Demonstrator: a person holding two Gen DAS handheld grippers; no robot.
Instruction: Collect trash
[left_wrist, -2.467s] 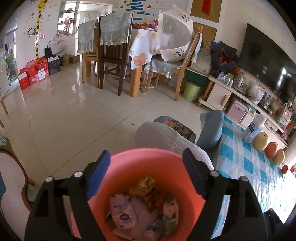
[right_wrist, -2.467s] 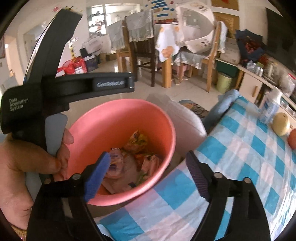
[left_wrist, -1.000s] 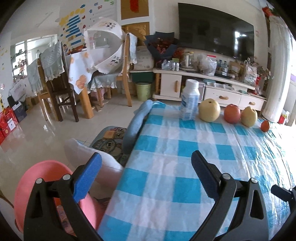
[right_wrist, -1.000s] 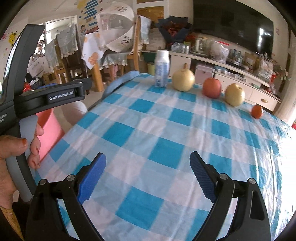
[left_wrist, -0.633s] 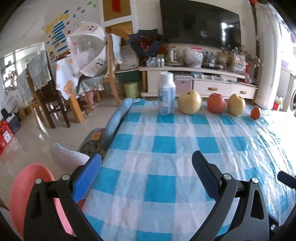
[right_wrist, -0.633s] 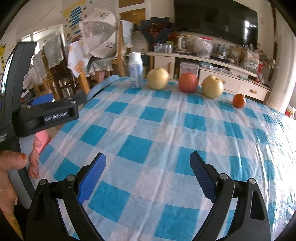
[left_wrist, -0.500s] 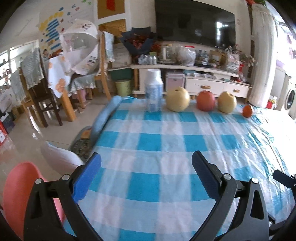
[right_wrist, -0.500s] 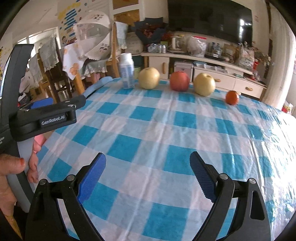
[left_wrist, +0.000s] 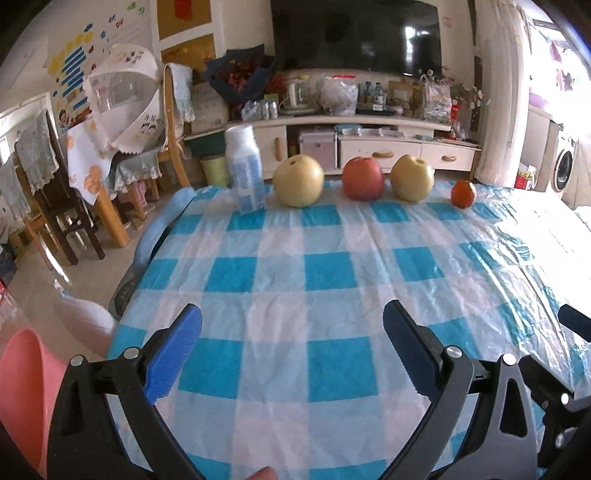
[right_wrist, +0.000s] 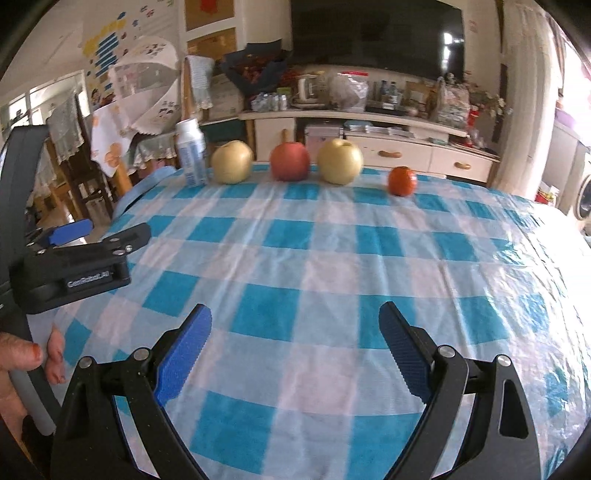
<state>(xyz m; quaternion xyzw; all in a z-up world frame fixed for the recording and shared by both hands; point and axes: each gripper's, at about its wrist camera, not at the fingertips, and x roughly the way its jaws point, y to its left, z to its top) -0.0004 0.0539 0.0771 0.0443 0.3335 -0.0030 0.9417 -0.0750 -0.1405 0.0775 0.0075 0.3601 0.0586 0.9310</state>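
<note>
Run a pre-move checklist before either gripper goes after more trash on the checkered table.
1. Left gripper open, nothing held: ok.
2. Right gripper open, nothing held: ok.
3. Trash target on the checkered tablecloth: not ok, only the white bottle, three large fruits and the small orange fruit show.
4. Bottle empty: cannot tell.
5. Pink bin within view: ok, at the left wrist view's lower left edge, beside the table.

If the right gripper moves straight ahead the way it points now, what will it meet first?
Probably the red apple at the far edge of the checked tablecloth. The open right gripper has only bare cloth before it, though depth is uncertain.
</note>
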